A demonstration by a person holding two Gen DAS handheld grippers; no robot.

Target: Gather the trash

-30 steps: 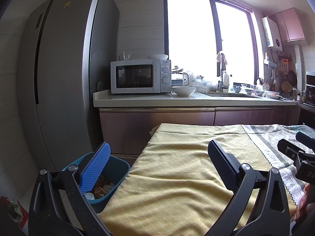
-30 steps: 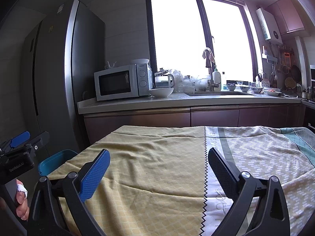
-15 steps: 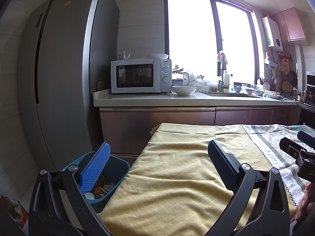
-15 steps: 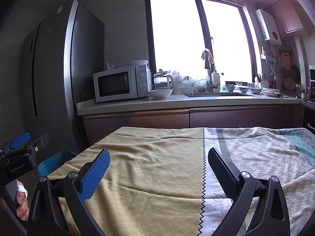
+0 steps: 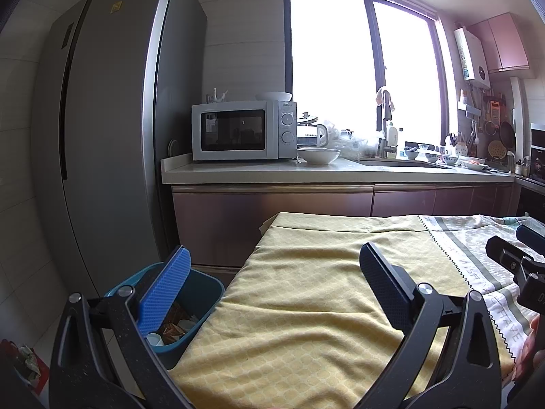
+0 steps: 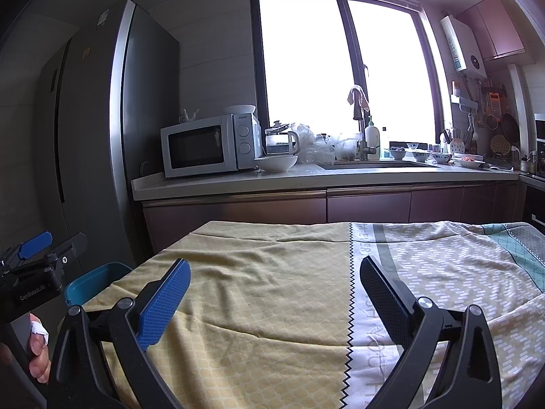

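Observation:
A blue trash bin stands on the floor at the table's left edge, with cups and wrappers inside; its rim shows in the right wrist view. My left gripper is open and empty, over the table's left edge and the bin. My right gripper is open and empty above the tablecloth. No trash shows on the cloth. Each gripper sees the other at the frame edge: the right one, the left one.
A yellow and patterned cloth covers the table. Behind it runs a kitchen counter with a microwave, a white bowl and a sink. A tall grey fridge stands left. A crumpled item lies on the floor.
Both grippers stay open and nearly still; the views shift only slightly, with the right gripper drifting a little to the right in the left wrist view.

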